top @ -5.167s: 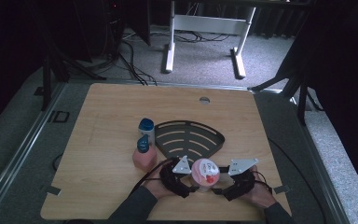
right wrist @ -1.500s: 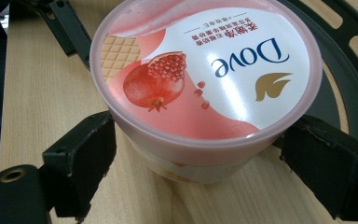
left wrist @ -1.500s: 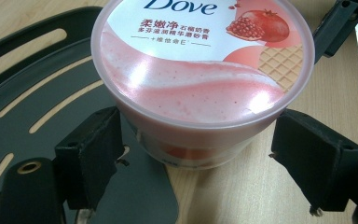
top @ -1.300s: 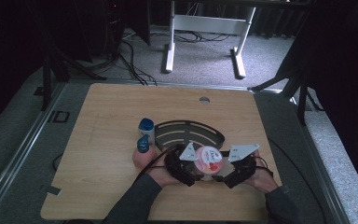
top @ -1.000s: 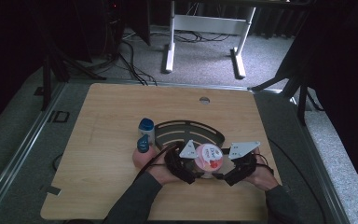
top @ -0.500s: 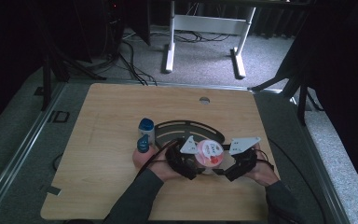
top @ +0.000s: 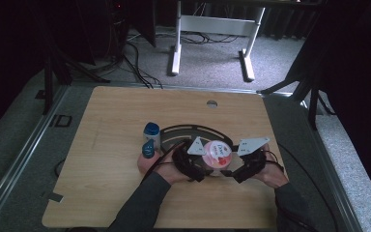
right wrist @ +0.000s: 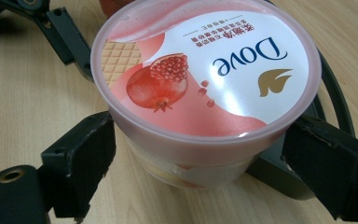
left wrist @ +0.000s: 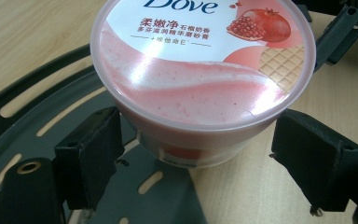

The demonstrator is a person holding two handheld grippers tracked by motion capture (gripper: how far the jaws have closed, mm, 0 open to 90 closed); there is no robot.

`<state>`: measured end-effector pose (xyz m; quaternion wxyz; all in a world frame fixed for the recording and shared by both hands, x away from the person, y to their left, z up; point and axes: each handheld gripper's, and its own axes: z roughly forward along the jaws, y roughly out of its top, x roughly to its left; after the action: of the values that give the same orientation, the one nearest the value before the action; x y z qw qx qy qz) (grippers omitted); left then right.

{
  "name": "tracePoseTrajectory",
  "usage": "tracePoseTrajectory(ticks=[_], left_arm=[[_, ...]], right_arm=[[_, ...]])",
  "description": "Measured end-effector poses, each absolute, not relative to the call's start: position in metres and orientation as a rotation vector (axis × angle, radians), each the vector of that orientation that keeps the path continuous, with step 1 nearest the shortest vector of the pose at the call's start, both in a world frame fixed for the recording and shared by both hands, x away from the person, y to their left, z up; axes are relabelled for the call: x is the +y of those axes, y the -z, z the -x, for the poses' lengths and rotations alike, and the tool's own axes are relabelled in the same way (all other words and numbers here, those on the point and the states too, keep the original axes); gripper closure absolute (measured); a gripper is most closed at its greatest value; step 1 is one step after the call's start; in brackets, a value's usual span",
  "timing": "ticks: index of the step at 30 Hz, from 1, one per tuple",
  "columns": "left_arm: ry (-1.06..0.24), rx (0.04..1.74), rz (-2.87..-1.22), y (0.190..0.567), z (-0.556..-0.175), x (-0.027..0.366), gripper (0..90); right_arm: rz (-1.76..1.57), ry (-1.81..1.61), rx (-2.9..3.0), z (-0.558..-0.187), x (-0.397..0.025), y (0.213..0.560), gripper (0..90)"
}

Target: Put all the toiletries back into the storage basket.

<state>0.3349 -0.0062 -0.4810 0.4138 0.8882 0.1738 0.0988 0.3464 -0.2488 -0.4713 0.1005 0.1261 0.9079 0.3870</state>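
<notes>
A pink-lidded Dove jar [top: 217, 153] with a pomegranate picture hangs between both grippers at the near edge of a black slotted tray [top: 193, 130]. My left gripper [top: 205, 165] comes in from the left and my right gripper [top: 229, 169] from the right. In the left gripper view the jar [left wrist: 200, 84] sits between the two jaws of the left gripper [left wrist: 196, 140], which press under the lid's rim, above the tray [left wrist: 37, 126]. The right gripper view shows the jar [right wrist: 205, 79] held the same way by the right gripper [right wrist: 198, 144], with the tray [right wrist: 331, 102] behind.
Two blue-capped bottles [top: 151, 133] [top: 148, 149] stand just left of the tray, close to the left hand. The wooden table [top: 101, 193] has a round hole [top: 212, 103] near its far edge. A white stand [top: 212, 24] is on the floor beyond.
Both grippers have carried the jar away from the table's front edge toward the tray; it now hangs over the tray's near edge. The bottles have not moved.
</notes>
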Motion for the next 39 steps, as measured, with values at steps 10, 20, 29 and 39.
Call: tracePoseTrajectory(ticks=[10,20,29,39], left_arm=[[-0.270,0.456,-2.233,0.482,-0.343,-0.010,16.3],[-0.316,0.492,-2.229,0.480,-0.349,-0.010,16.3],[-0.325,0.498,-2.230,0.481,-0.354,-0.012,16.3],[-0.334,0.516,-2.222,0.484,-0.363,-0.015,16.3]], right_arm=[[-0.388,-1.138,2.689,-0.357,-0.250,0.473,10.0],[-0.400,-1.136,2.685,-0.370,-0.247,0.473,10.0],[-0.399,-1.110,2.686,-0.374,-0.246,0.472,10.0],[-0.426,-1.111,2.672,-0.383,-0.247,0.475,10.0]])
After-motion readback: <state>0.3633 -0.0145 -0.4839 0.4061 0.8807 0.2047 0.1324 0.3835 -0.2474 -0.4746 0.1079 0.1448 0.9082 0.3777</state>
